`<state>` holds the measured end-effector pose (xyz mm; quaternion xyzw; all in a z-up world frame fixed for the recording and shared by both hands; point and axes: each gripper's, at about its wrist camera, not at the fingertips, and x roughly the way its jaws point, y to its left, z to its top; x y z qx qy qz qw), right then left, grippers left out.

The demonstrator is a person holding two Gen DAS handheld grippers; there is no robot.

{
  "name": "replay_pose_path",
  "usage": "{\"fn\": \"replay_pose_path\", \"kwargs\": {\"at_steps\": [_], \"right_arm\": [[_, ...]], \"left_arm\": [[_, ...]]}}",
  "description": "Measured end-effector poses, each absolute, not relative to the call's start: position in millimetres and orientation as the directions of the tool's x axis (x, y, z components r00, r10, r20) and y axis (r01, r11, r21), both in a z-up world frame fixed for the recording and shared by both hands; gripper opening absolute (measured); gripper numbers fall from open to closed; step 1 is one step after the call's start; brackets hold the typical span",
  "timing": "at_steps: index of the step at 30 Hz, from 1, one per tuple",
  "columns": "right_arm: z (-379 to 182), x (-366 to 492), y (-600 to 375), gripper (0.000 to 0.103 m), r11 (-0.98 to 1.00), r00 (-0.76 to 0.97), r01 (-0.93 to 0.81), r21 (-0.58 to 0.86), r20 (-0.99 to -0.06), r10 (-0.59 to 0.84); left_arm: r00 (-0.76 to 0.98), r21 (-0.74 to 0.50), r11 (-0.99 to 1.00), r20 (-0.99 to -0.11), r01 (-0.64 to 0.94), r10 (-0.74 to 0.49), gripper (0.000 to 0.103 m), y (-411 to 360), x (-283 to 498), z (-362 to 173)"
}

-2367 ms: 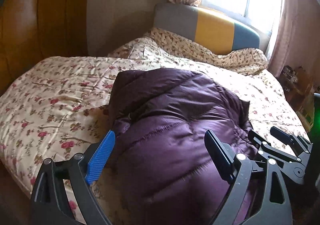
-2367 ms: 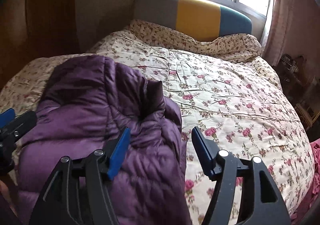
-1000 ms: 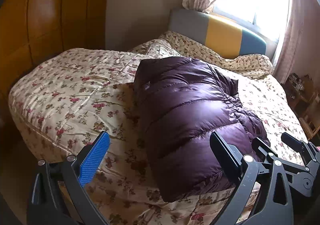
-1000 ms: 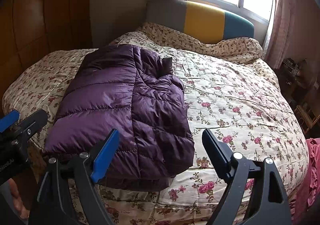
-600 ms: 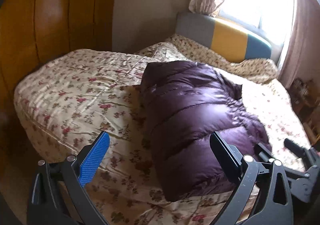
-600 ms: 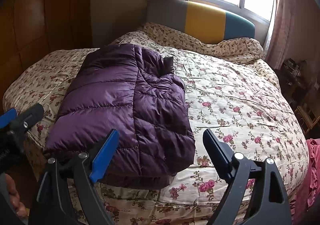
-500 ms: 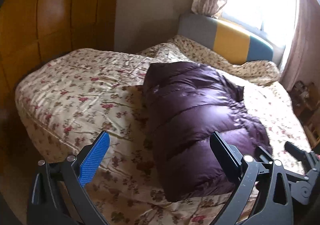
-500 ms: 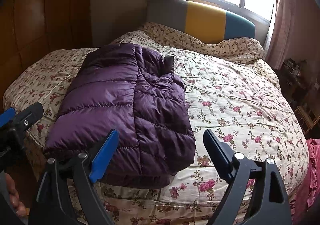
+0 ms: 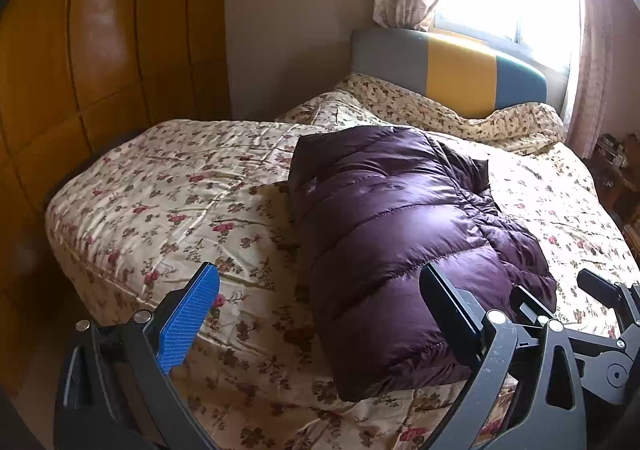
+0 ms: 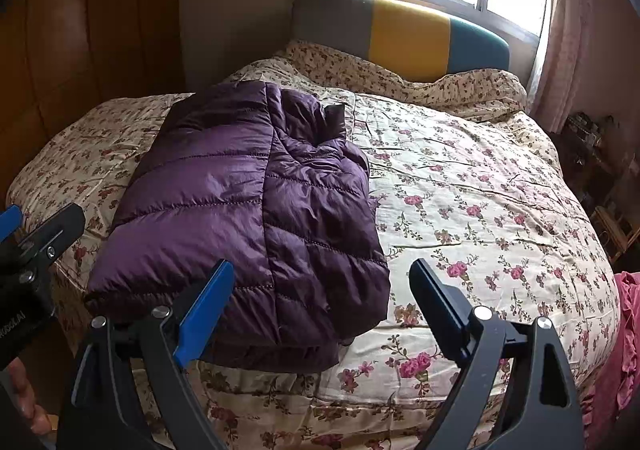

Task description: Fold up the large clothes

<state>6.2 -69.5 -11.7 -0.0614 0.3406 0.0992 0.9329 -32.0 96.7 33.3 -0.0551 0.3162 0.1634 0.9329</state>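
Brown wood covers the wall [image 9: 100,61] on the left, and next to it the flowery bed [image 10: 480,185] holds the purple puffy jacket [image 10: 248,209], folded into a neat bundle near the front edge. The left gripper [image 9: 320,314] and the right gripper [image 10: 320,302] hang just short of the bed, jaws wide apart with nothing in them; the right jaws have just been opening. The folding looks done, so next they may only pat it flat or leave it.
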Motion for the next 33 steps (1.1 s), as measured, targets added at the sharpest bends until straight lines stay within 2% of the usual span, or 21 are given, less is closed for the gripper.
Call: {"fn": "replay_pose_path", "kwargs": {"at_steps": [33], "right_arm": [[-13.4,7.3,-74.9,0.092,0.977,0.744,-0.209,-0.035,-0.655,0.136]], "left_arm": [[0.750,0.073,0.955,-0.603,-0.289,0.273,0.099,73.7,-31.8,33.1]]}}
